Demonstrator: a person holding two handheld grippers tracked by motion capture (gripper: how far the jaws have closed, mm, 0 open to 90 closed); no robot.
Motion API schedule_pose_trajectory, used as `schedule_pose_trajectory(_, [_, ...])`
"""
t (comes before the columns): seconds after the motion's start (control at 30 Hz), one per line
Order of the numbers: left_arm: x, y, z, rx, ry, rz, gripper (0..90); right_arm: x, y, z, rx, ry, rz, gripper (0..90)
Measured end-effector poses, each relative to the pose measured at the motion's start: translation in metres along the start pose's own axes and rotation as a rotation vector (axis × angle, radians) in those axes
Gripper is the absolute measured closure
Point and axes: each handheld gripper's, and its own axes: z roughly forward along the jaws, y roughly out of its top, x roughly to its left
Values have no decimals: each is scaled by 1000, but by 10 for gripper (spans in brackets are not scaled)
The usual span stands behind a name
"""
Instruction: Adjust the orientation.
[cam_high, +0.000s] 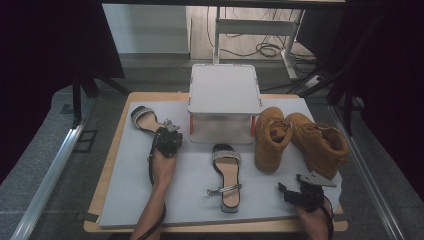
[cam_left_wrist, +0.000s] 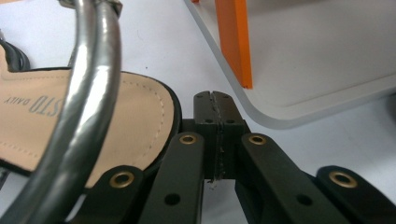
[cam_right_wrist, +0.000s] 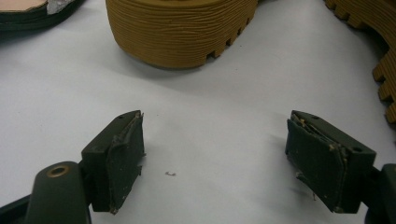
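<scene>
A black sandal (cam_high: 143, 119) with a silver strap lies at the far left of the white mat. My left gripper (cam_high: 169, 131) sits at its heel end, jaws shut. In the left gripper view the pads meet at the left gripper (cam_left_wrist: 215, 100) tip with nothing visible between them. The sandal's tan insole (cam_left_wrist: 130, 116) lies just left of them, and its silver strap (cam_left_wrist: 88, 93) arcs close to the camera. A matching sandal (cam_high: 226, 175) lies mid-mat. My right gripper (cam_high: 295, 184) rests open near the front right, and the right gripper (cam_right_wrist: 215, 121) faces a tan boot's sole (cam_right_wrist: 182, 32).
A white stand (cam_high: 224, 90) with orange legs (cam_left_wrist: 236, 42) stands at the back centre. Two tan boots (cam_high: 272, 137) (cam_high: 320, 142) sit to its right. The mat lies on a wooden table (cam_high: 102, 185). Dark curtains and metal rails flank both sides.
</scene>
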Motion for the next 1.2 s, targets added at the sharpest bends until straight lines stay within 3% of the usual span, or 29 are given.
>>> schedule_pose_trajectory(0.33, [0,-3,-2,1,11,7,897,0,0,0,0,1,0,205])
schedule_pose_trajectory(1.2, [21,-32,-37,-1,18,-13,897,0,0,0,1,1,0,205])
